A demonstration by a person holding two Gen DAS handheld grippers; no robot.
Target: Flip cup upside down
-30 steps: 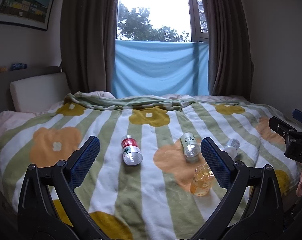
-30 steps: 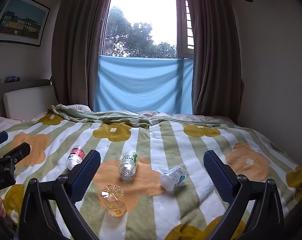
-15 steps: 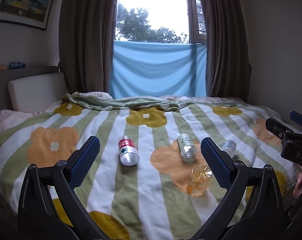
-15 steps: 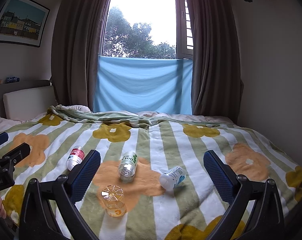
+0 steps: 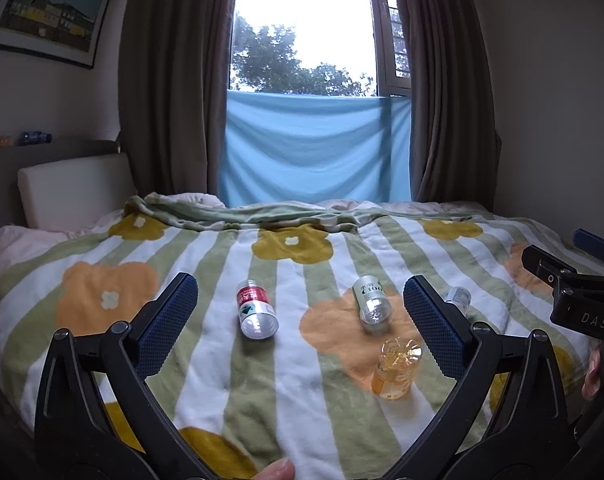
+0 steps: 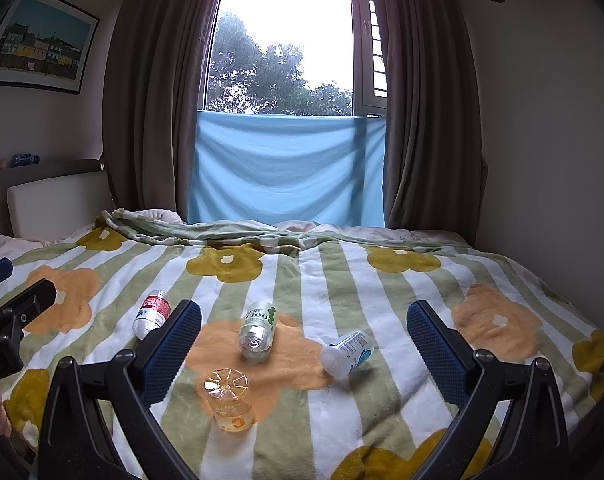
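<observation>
A clear orange-tinted cup (image 5: 396, 368) stands on the striped flower blanket with its ribbed base facing up; it also shows in the right wrist view (image 6: 229, 400). My left gripper (image 5: 299, 322) is open and empty, above the bed's near edge, with the cup just inside its right finger. My right gripper (image 6: 304, 350) is open and empty, with the cup low between its fingers, nearer the left one. Each gripper shows at the other view's edge.
Three small bottles lie on the blanket: a red-label one (image 5: 255, 310) (image 6: 151, 314), a green-label one (image 5: 372, 304) (image 6: 257, 334), and a white one (image 6: 348, 352) partly behind my left gripper's right finger (image 5: 456, 298). A headboard cushion (image 5: 73, 190) is at far left.
The left wrist view has risen and pulled back a little, so the bottles and cup sit lower and smaller. The right gripper and all objects on the bed have not moved.
</observation>
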